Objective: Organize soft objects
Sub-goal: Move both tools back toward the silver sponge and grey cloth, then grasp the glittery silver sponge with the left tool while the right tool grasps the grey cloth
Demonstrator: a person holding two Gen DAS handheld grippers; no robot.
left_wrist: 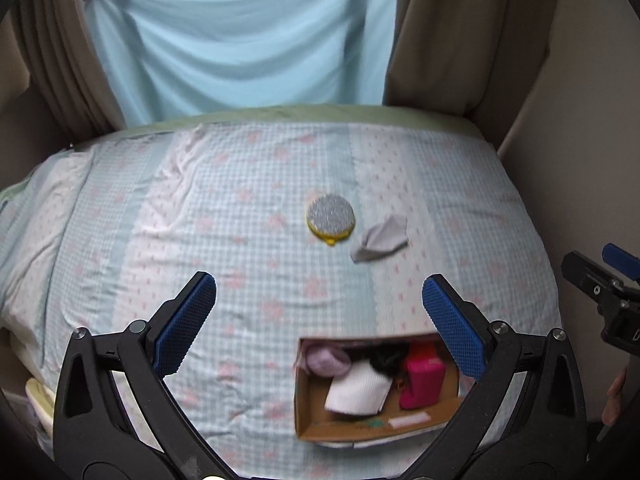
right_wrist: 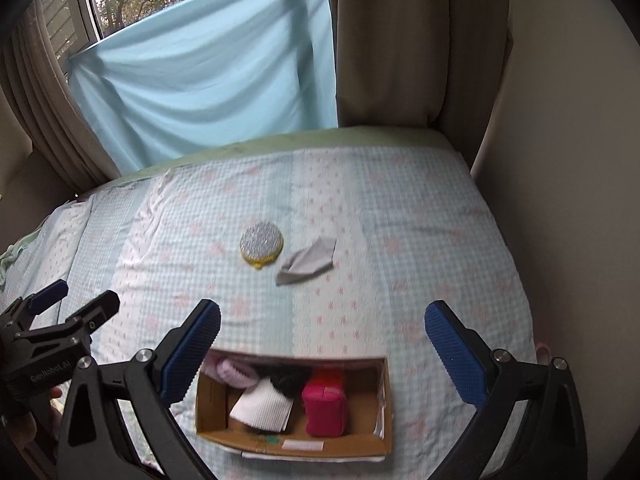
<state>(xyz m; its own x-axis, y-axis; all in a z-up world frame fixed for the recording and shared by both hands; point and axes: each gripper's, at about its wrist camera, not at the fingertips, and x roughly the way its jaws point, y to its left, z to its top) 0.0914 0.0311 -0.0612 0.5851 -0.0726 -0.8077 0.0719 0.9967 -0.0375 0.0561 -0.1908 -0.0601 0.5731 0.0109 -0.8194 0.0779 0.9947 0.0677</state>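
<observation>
Four soft items fill the cardboard box (right_wrist: 208, 412): pink, white, black, magenta.

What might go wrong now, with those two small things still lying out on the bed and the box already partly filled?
The grey cloth lies flat and thin on the wrinkled bedsheet, so fingers may pinch the sheet along with it. The round scrubber lies close beside the cloth, so reaching for one could nudge the other. The cardboard box stands on soft bedding and might tip or slide if bumped.
</observation>
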